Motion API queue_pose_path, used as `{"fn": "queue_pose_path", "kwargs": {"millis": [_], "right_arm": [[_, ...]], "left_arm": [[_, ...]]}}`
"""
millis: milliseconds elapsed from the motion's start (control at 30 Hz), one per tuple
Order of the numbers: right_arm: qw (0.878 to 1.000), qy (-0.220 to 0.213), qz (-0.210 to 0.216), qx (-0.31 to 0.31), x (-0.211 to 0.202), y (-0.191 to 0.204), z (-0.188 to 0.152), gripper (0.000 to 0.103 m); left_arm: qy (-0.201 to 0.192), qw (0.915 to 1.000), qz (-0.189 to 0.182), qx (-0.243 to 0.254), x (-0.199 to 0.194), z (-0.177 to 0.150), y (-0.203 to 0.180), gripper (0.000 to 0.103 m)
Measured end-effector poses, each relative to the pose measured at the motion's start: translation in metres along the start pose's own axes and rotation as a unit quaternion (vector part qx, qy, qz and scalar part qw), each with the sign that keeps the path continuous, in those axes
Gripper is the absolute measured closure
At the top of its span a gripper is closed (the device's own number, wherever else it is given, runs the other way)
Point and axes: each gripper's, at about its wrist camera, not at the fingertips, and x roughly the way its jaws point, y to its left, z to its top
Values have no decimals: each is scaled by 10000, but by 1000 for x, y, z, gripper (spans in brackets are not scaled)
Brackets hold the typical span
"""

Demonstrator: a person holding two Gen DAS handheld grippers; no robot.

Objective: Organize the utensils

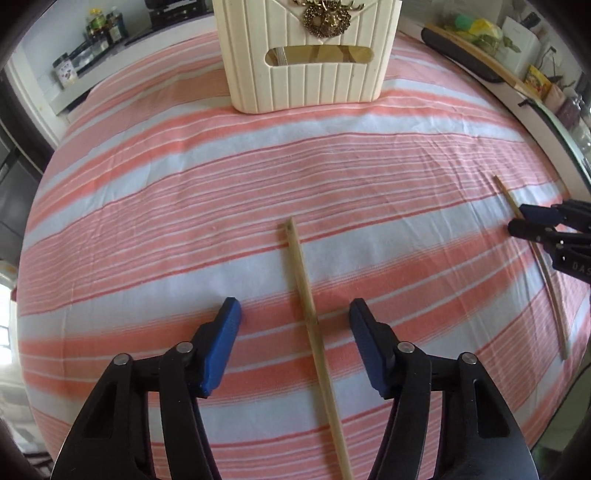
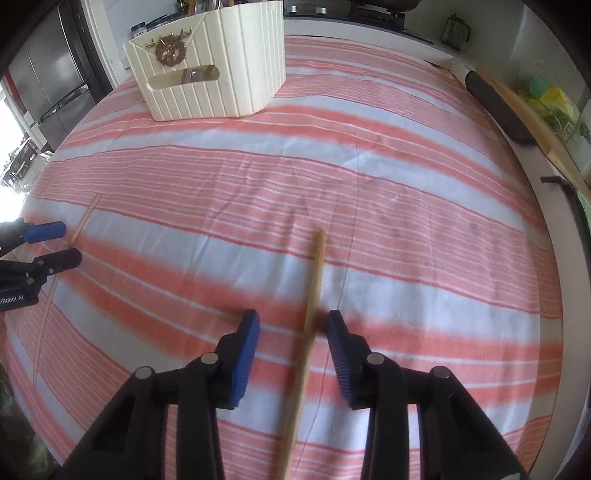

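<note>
Left gripper (image 1: 295,314) and right gripper (image 2: 293,325) each straddle a chopstick (image 1: 314,325) (image 2: 308,332), pads clear; only the right view shows the refrigerator (image 2: 55,85) beyond the striped cloth (image 2: 406,221).

Striped cloth (image 1: 258,177), fridge (image 2: 55,85), jars (image 1: 99,26)

The tall cream ribbed plastic caddy (image 1: 306,55) runs off the top edge of the left wrist view, so its rim and contents go unseen; through its slot handle only vague brown and pale shapes show. The thin bamboo chopstick (image 1: 314,332) between the left gripper (image 1: 295,314) leaves the bottom edge; the second pale wooden chopstick (image 2: 310,325) is blurred and likewise cut off below in the right wrist view; the small dark jars (image 1: 96,29) on the far counter are too small to tell apart.
</note>
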Motion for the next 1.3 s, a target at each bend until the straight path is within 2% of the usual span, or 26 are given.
{"fn": "queue_pose_path", "kwargs": {"millis": [33,67,100,233,367,600,767,867,1067,1300], "right_arm": [[10000,6,-18,-29,3,2,8,78],[10000,6,-50,-63,6,3,14,88],[10000,-9,-60,-56,9,2,20,96],[9997,-127,108,175,6,-3,35,97],[9944,-953,381,253,-49,0,35,97],[9703,-2312,668,258,-165,8,7,97],[9518,-3027,470,128,-206,19,-13,97],[9438,-3287,330,95,-218,24,-12,97],[9316,-3616,372,-16,-239,34,-18,97],[9473,-3185,332,-120,-216,34,-10,97]], "left_arm": [[-36,10000,-4,19,0,2,-1,77],[-61,10000,1,24,0,5,-2,94],[-68,10000,-30,-12,1,8,-2,98],[-403,9987,-52,-313,-15,15,9,99],[-1129,9921,-196,-517,-72,12,23,99],[-2435,9675,-438,-522,-178,-4,31,98],[-2978,9508,-601,-607,-213,-13,30,98],[-3062,9477,-626,-640,-222,-14,31,99],[-3082,9467,-682,-643,-230,-24,32,99],[-2873,9540,-620,-594,-216,-23,33,99]]}}
